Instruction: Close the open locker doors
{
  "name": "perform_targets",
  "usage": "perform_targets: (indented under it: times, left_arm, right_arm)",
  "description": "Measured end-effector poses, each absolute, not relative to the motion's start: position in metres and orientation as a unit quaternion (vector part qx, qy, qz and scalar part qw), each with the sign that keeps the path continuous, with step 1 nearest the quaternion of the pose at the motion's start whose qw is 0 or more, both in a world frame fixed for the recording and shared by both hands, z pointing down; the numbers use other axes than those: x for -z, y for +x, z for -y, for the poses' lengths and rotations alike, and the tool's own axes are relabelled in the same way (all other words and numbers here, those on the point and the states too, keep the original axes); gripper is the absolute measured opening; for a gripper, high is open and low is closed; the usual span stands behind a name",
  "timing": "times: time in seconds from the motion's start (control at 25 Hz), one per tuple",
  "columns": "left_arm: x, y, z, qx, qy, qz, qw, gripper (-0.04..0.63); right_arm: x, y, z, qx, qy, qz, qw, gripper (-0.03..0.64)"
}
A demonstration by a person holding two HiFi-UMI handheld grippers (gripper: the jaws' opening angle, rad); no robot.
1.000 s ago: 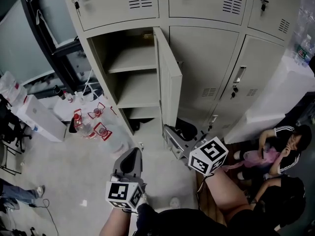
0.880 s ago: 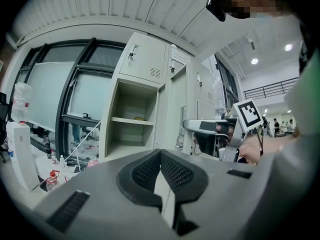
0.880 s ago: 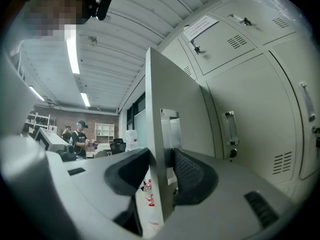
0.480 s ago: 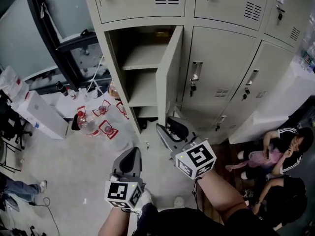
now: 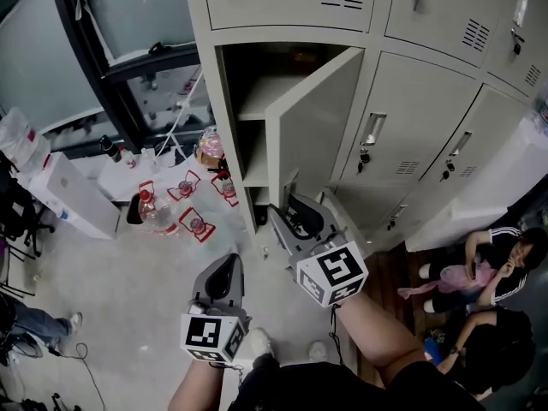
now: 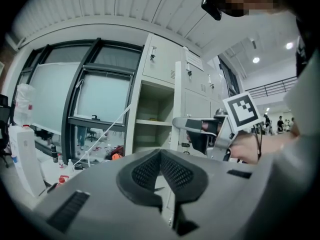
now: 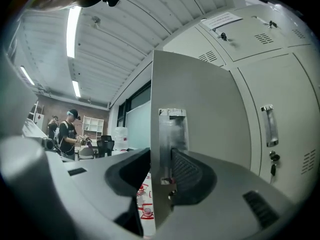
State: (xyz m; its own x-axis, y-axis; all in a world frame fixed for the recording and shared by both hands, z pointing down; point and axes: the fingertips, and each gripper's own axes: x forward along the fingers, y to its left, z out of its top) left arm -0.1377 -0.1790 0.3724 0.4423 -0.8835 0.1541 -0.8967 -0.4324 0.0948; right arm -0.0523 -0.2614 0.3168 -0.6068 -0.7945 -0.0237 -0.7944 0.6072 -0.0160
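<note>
The right gripper (image 5: 291, 211) (image 7: 162, 160) had its jaws, which had just been closing, clamped on the free edge of the locker door (image 5: 321, 118) (image 7: 200, 99), with one pad behind it and one on its outer face by the latch plate (image 7: 172, 129). That door stood half open, swung out toward the near side from the leftmost locker (image 5: 224, 101). The left gripper (image 5: 228, 265) (image 6: 161, 156) hung nearer and further left, well apart from the door, its jaws pressed together on nothing.

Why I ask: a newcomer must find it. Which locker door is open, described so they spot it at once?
Find the wall of beige metal lockers beside the dark-framed window. In the column nearest that window, below the top row, the open door stands swung out, baring shelves. Every neighbouring door is shut, with handle and key showing.
</note>
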Motion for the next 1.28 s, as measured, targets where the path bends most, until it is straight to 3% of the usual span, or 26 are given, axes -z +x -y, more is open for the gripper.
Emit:
perform_targets:
  times: [1.28]
  left_arm:
    - [-0.395, -0.206, 0.264, -0.051, 0.882, 0.461, 0.089, 0.005]
  right_arm:
    - [-0.316, -0.127, 0.398, -0.021, -0.512, -0.859, 0.011, 0.126]
